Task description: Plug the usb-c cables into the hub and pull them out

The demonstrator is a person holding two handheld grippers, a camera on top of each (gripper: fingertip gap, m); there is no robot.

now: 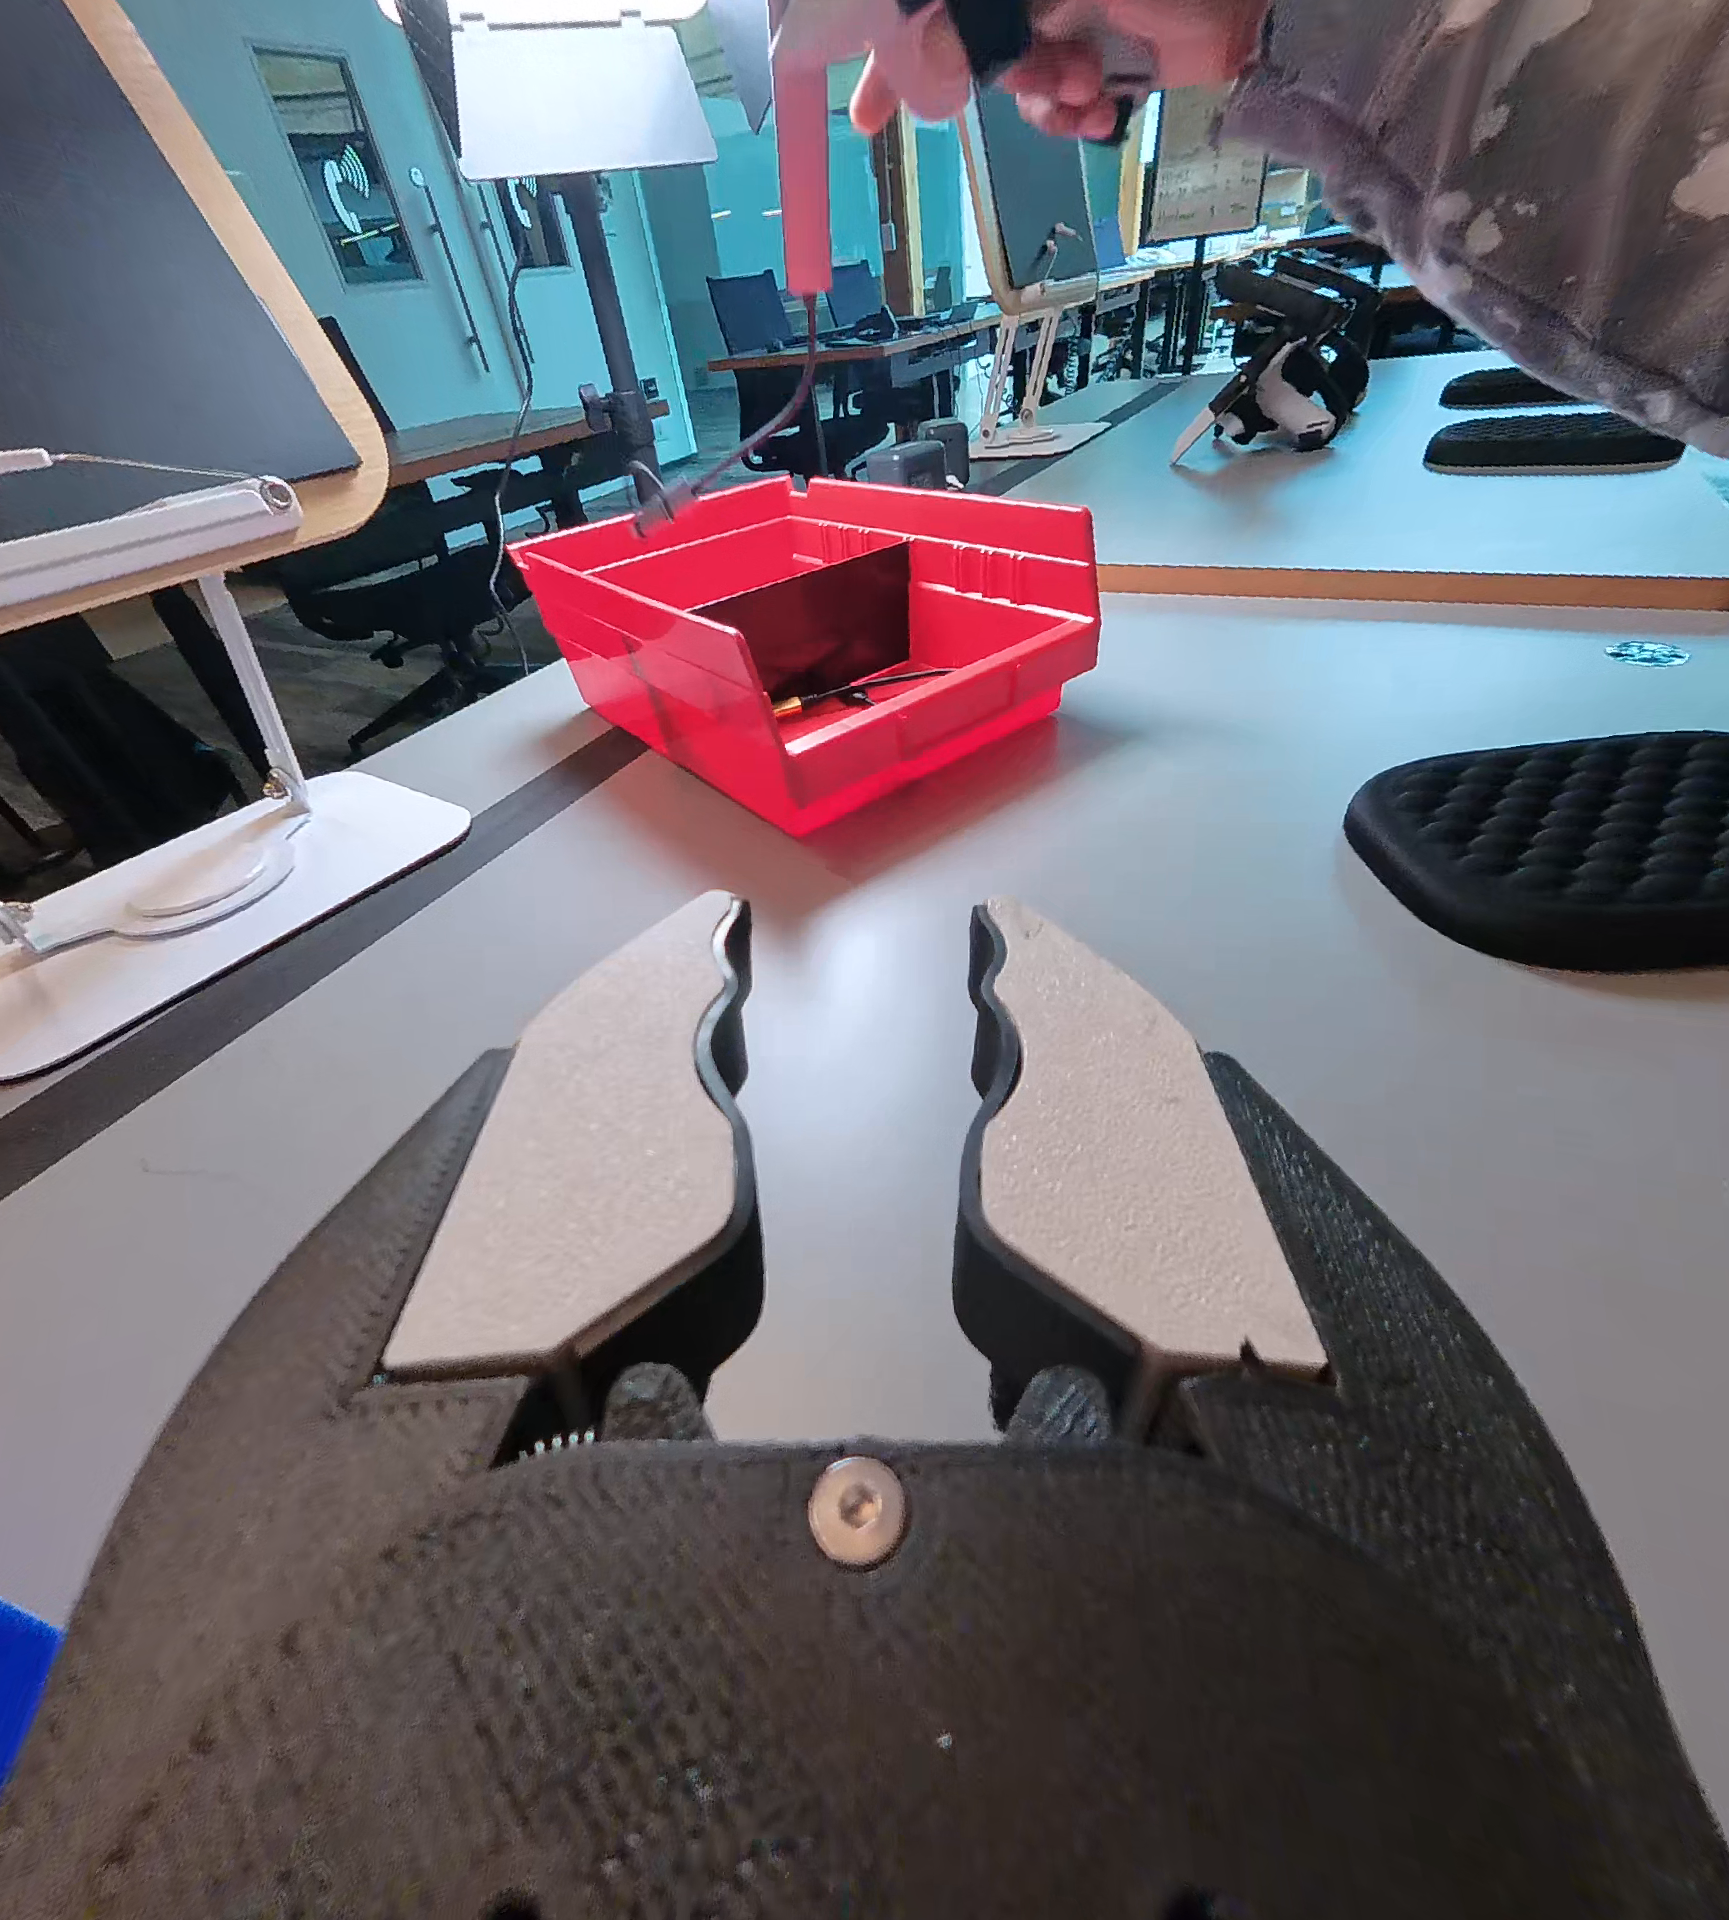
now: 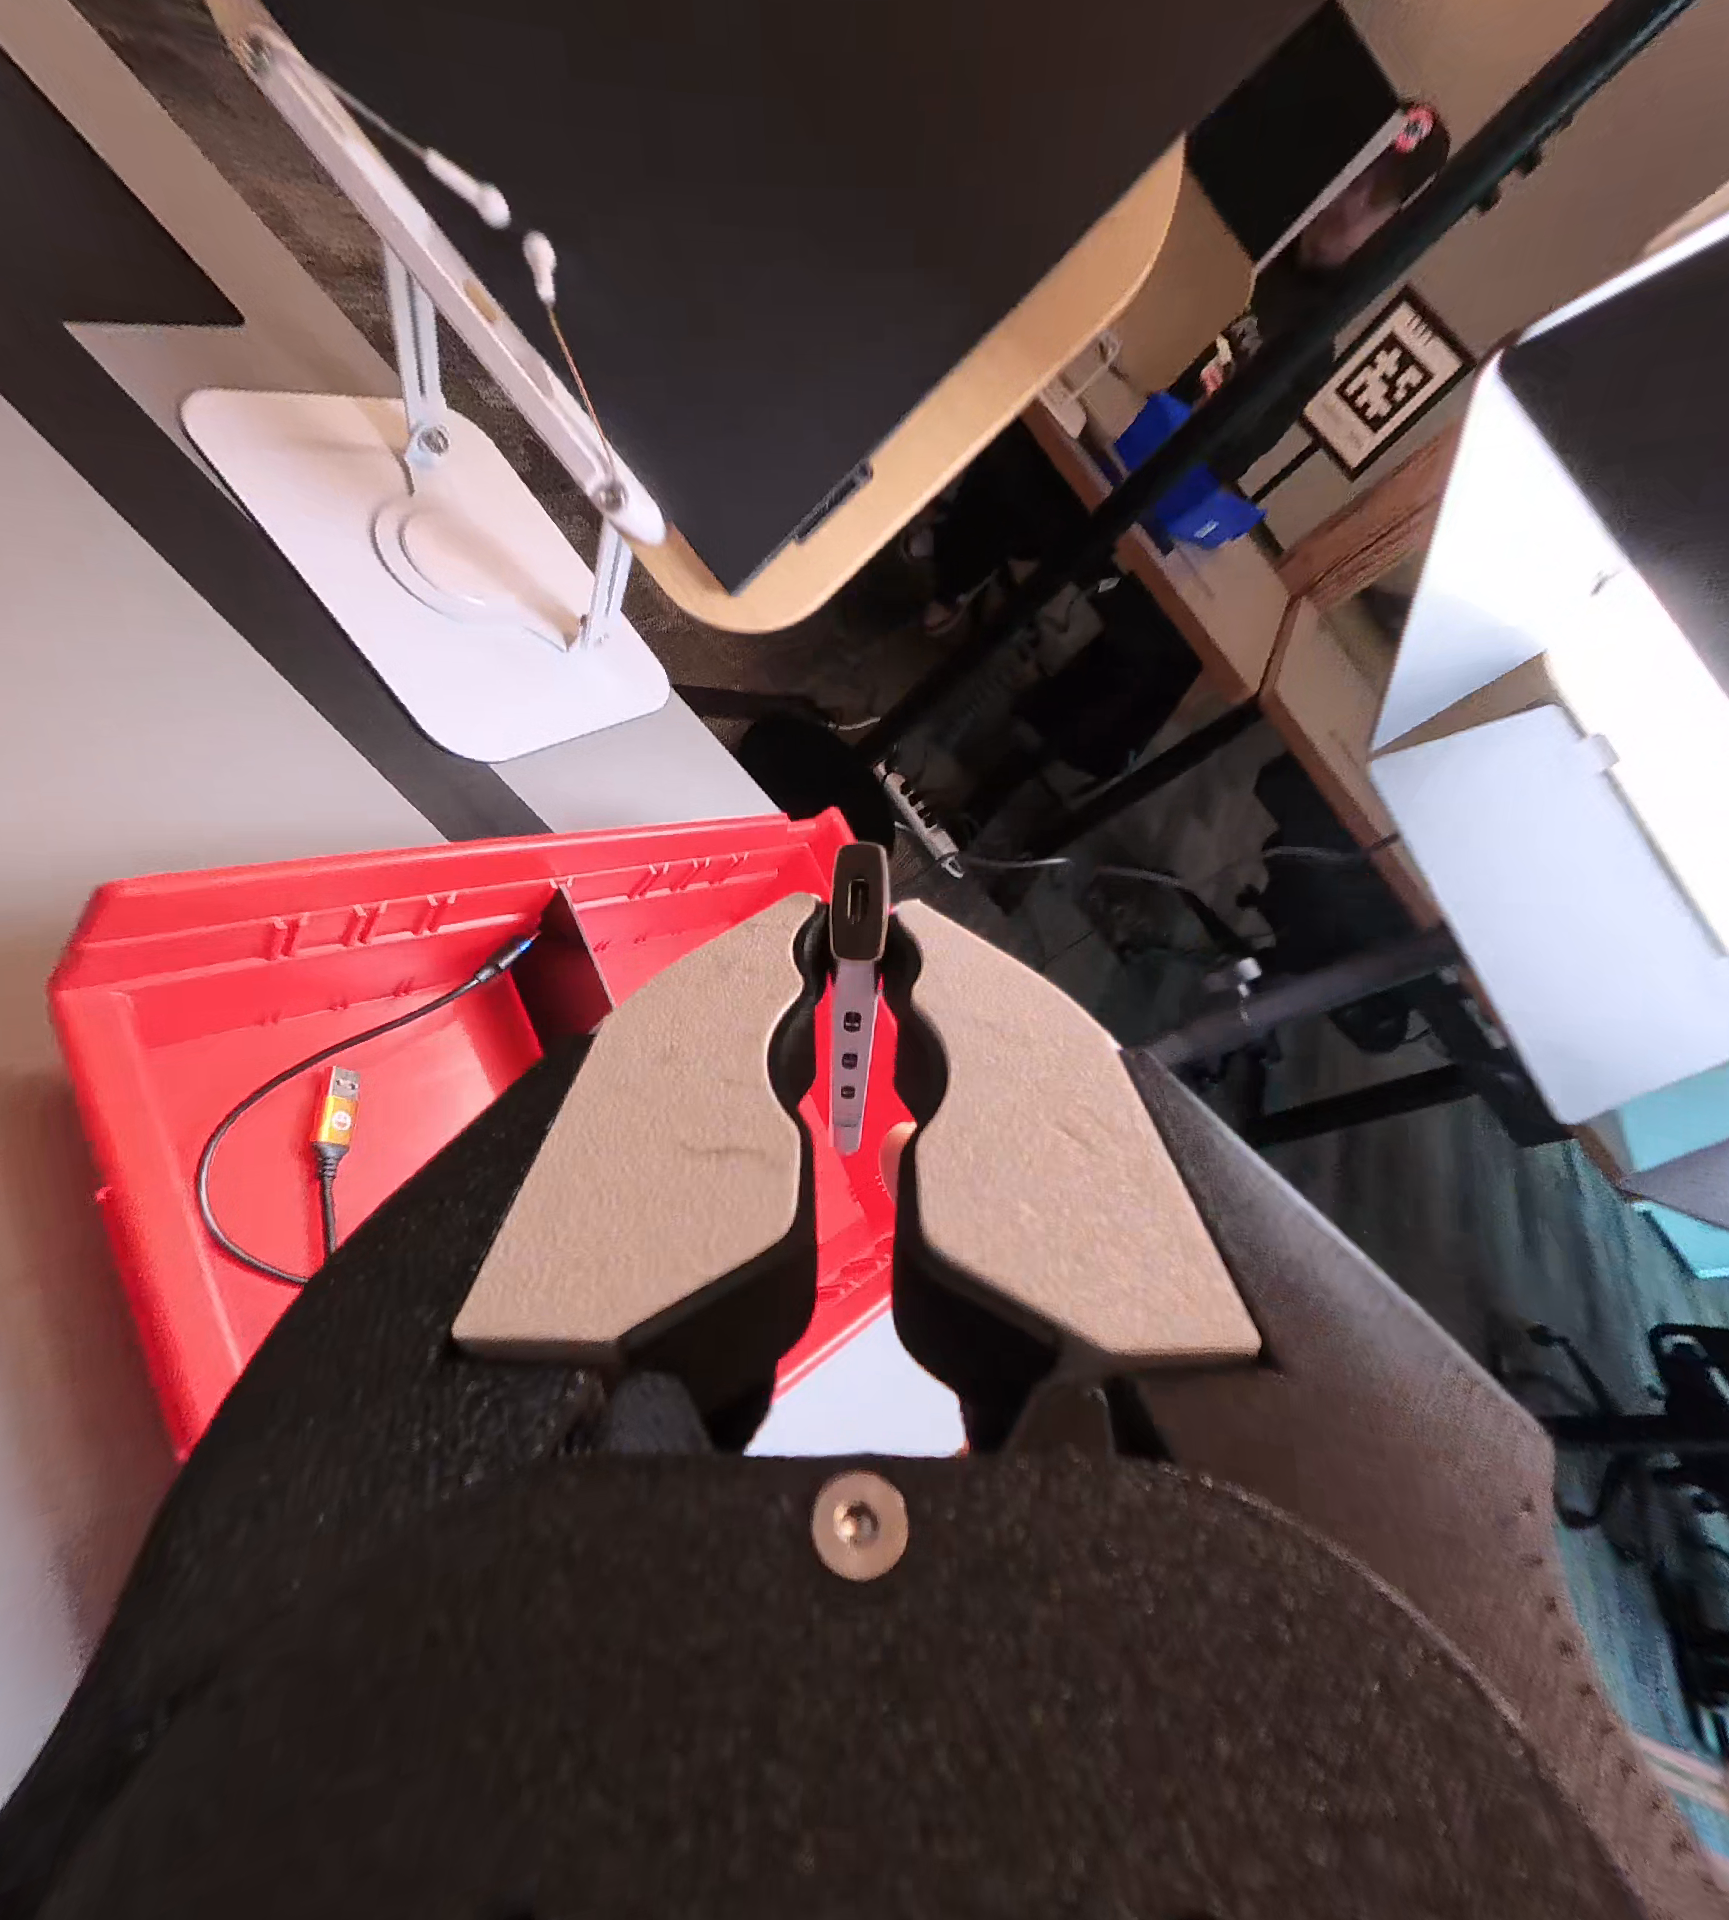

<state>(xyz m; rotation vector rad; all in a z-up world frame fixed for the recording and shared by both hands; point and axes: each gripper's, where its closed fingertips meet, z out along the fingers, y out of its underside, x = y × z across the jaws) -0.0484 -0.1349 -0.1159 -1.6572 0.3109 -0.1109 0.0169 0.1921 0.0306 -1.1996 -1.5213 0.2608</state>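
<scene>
My left gripper (image 1: 860, 920) is open and empty, low over the grey table (image 1: 1255, 1039), a short way in front of a red bin (image 1: 943, 732). A thin black cable (image 1: 865, 686) with an orange plug lies in the bin's front compartment. In the right wrist view it shows as a loop (image 2: 247, 1101) with an orange plug (image 2: 338, 1112) and a dark plug at its other end (image 2: 515, 952). My right gripper (image 2: 858, 920) is shut on a slim grey hub (image 2: 852, 1029) with several ports, held above the bin (image 2: 164, 1039). In the left wrist view the hub (image 1: 803, 177) hangs high, its own cord (image 1: 787, 416) trailing to the bin's back rim.
A white stand base (image 1: 185, 894) with a dark wood-edged board (image 1: 60, 260) is at the left. Black dimpled pads (image 1: 1608, 842) lie at the right. A black divider (image 1: 818, 623) splits the bin. A person's hand and patterned sleeve (image 1: 1566, 208) reach in from above. Left tips to right tips: about 35 cm.
</scene>
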